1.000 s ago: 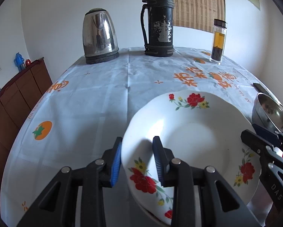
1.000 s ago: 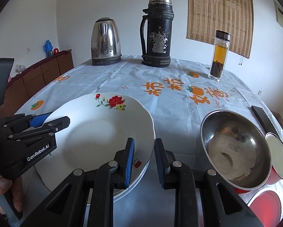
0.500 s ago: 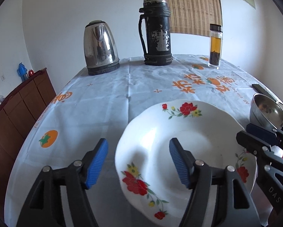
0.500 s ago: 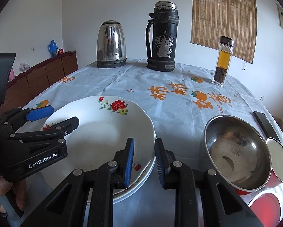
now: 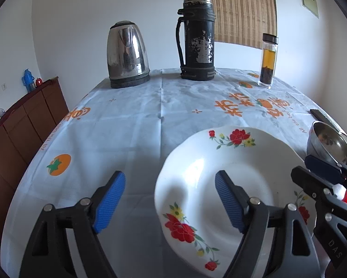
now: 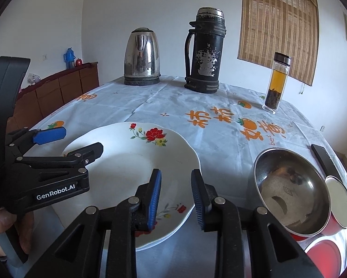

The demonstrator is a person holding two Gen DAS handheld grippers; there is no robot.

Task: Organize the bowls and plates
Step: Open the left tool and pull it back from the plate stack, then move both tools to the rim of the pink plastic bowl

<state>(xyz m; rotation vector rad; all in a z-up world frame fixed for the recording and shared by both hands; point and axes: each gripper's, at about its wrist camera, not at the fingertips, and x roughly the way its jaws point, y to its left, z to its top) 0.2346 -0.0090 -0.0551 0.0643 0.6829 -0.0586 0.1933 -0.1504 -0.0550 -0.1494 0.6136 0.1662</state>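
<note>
L gripper (image 5: 168,199) jaws were opening astride plate (image 5: 243,162) rim, pads clear, prob releasing it; R gripper (image 6: 176,197) nearly together, empty, opening at plate's near edge.

left wrist: low, close, faces kettle (image 5: 127,54) | right wrist: same facing | shared: floral plate (image 6: 136,162)

On the table (image 6: 150,106), the plate (image 6: 127,162) lies in the lower centre of the right wrist view, with the bowl (image 6: 289,190) to its right. Behind them, toward the top of the frame, stand the kettle (image 6: 142,56) at centre left, the flask (image 6: 205,51) just right of it, and the jar (image 6: 276,83) further right. A cabinet (image 6: 57,88) sits at the left edge, beyond the table. The left tool (image 6: 69,141) reaches in from the left over the plate's rim, its jaws opening, one on each side of the rim; the right tool (image 6: 176,199) sits at lower centre over the plate's near edge.
</note>
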